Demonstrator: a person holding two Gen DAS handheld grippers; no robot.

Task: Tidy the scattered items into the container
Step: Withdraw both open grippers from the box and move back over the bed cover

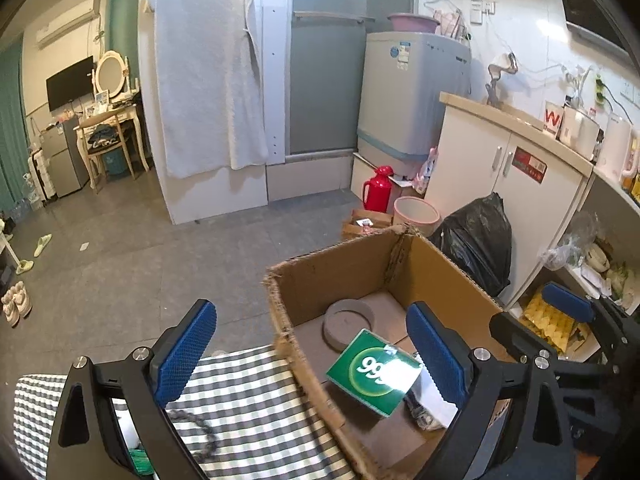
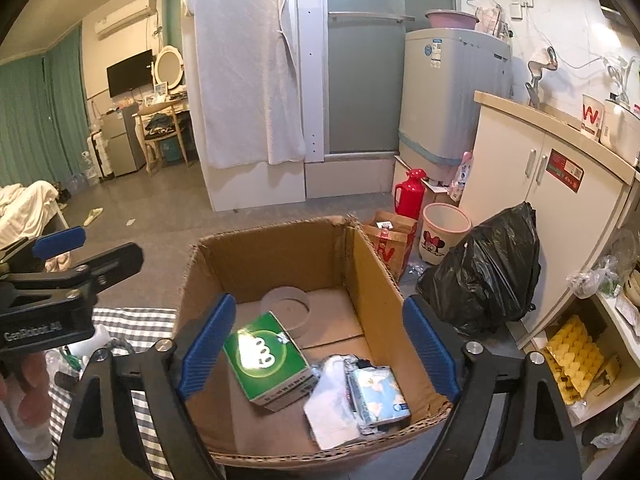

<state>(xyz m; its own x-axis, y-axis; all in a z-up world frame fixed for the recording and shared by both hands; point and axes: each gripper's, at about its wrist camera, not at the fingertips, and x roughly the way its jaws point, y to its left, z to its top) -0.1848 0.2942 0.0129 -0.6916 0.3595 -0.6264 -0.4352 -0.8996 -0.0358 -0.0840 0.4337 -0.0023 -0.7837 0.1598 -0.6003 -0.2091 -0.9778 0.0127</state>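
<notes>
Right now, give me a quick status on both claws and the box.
Left claw open, empty. Right claw open, empty, over cardboard box. Green 999 carton, tape roll, pouches already inside. Nothing blocking.

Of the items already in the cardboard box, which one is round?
The grey ring-shaped tape roll, lying flat near the far wall of the cardboard box. The green box and the floral packet are both rectangular.

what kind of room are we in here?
Most likely a small studio flat, with living and utility corners in one room: a washing machine beside a kitchen cabinet, and a dressing table with a round mirror next to a wall TV. The cardboard box sits on the floor.
</notes>
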